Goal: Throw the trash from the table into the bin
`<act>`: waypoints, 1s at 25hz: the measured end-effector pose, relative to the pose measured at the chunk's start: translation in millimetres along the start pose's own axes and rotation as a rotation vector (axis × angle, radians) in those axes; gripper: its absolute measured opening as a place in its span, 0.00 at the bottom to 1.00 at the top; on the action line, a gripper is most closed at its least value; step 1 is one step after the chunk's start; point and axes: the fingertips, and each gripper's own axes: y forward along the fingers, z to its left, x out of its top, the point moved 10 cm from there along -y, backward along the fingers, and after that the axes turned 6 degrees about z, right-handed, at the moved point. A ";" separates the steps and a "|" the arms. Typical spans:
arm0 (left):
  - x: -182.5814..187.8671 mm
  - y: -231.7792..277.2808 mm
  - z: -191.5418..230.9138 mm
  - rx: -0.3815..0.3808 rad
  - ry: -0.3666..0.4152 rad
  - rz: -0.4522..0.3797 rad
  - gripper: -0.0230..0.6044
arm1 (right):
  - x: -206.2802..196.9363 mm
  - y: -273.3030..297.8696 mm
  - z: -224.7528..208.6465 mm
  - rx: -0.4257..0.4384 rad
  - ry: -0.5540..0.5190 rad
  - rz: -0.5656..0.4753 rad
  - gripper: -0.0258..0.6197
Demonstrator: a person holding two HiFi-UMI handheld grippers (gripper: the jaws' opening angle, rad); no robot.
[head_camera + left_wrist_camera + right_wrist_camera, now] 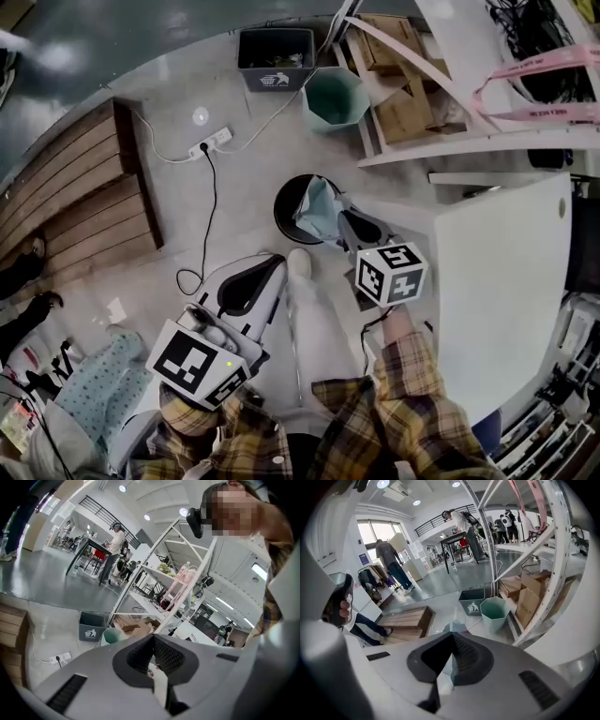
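Note:
My right gripper [343, 218] is shut on a crumpled light-blue sheet of trash [317, 210]. It holds the sheet over the round black bin [284, 217] on the floor. In the right gripper view the blue sheet [453, 627] pokes out past the closed tips of the right gripper [452, 635]. My left gripper [278, 263] is lower and to the left, beside the person's trouser leg, pointing toward the black bin. In the left gripper view the jaws of the left gripper [153, 637] meet at the tip, and I see nothing clear held between them.
A white table [502, 309] stands at the right. Further off on the floor are a grey bin with a recycling mark [275, 60] and a green bin [335, 97], beside a white shelf rack with cardboard boxes [405, 111]. At the left are a wooden platform [80, 192] and a power strip with cable [211, 142].

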 end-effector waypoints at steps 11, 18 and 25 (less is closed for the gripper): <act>-102.7 64.5 73.1 0.018 -0.054 0.020 0.05 | -85.0 141.4 -55.0 -0.019 0.009 0.094 0.04; -148.6 102.1 106.8 0.012 -0.072 0.047 0.05 | -121.9 222.2 -88.7 -0.031 0.099 0.140 0.04; -169.9 132.9 116.6 0.002 -0.058 0.059 0.05 | -146.8 282.9 -115.3 -0.045 0.074 0.265 0.04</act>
